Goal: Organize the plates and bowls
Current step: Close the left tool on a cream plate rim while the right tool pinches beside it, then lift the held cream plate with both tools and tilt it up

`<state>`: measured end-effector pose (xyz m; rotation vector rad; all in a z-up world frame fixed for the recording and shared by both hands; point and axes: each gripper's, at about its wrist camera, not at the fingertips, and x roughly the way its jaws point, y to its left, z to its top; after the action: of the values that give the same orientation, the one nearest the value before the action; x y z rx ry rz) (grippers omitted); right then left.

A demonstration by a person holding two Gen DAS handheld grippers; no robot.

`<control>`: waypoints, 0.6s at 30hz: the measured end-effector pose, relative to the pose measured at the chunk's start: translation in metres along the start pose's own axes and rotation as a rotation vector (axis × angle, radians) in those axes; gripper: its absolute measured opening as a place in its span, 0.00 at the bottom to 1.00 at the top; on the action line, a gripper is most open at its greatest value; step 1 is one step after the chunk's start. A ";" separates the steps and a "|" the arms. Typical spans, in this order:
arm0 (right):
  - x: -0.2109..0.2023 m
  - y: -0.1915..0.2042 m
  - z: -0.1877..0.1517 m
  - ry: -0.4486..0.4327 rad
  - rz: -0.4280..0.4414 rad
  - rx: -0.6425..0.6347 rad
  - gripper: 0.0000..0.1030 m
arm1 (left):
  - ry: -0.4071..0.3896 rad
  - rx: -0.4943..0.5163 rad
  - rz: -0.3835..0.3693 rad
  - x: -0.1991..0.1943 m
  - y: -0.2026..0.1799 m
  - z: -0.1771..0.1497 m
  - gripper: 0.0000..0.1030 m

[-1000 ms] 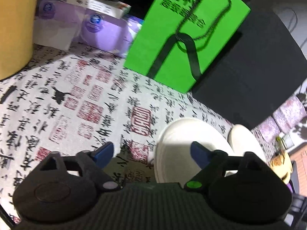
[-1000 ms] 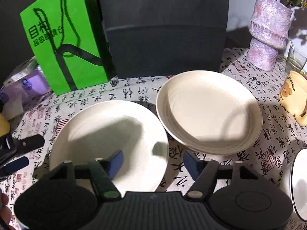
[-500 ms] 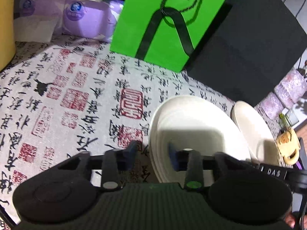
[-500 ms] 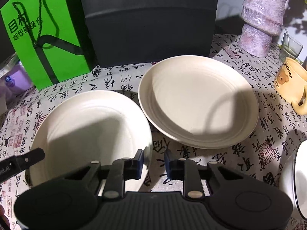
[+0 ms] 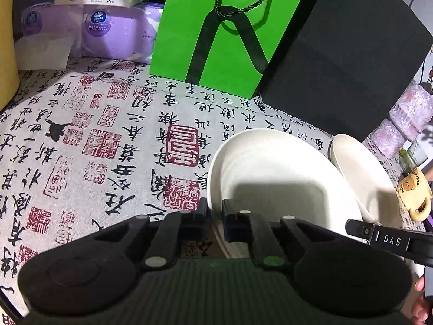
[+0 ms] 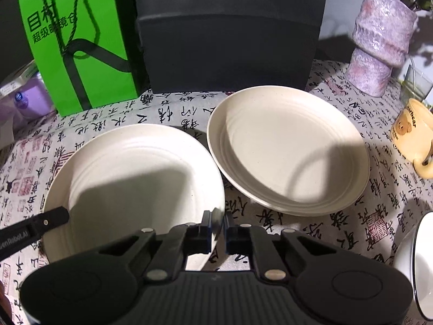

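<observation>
Two cream plates lie side by side on the calligraphy-print tablecloth (image 5: 108, 140). The nearer plate (image 6: 130, 178) (image 5: 270, 168) is gripped at both sides. My left gripper (image 5: 215, 214) is shut on its left rim, one pad inside the rim and one outside. Across from it, my right gripper (image 6: 217, 227) is shut on the right rim, close to where the second plate (image 6: 286, 149) (image 5: 360, 170) begins. Each wrist view also catches the other gripper's finger at the picture's edge. I cannot tell whether the gripped plate is off the cloth.
A green paper bag (image 6: 78, 46) and a black box (image 6: 227, 35) stand behind the plates. A purple vase (image 6: 379, 40), a glass and a yellow bear mug (image 6: 411, 132) sit at the right. A white bowl (image 6: 416, 265) is at the right edge, purple tissue packs (image 5: 94, 29) at the far left.
Both grippers went from open to shut, each closing on a rim of the nearer plate. The left gripper moved in toward the plate's left edge.
</observation>
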<state>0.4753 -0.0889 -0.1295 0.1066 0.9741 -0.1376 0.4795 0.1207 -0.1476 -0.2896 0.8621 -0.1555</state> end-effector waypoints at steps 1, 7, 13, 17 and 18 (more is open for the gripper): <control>0.000 0.001 0.000 -0.002 -0.003 -0.003 0.08 | -0.001 0.001 0.000 0.000 0.000 0.000 0.11; -0.001 0.002 -0.001 -0.012 -0.008 -0.018 0.08 | -0.018 0.010 0.001 -0.004 -0.002 0.000 0.11; -0.003 0.000 -0.001 -0.030 0.004 -0.017 0.08 | -0.050 0.021 -0.001 -0.011 -0.006 0.002 0.11; -0.004 -0.001 -0.002 -0.038 0.011 -0.014 0.08 | -0.058 0.016 -0.001 -0.014 -0.006 0.004 0.11; -0.005 0.000 -0.002 -0.043 0.012 -0.014 0.08 | -0.060 0.011 -0.004 -0.014 -0.006 0.004 0.11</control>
<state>0.4711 -0.0886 -0.1262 0.0959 0.9318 -0.1217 0.4735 0.1199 -0.1328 -0.2840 0.8010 -0.1543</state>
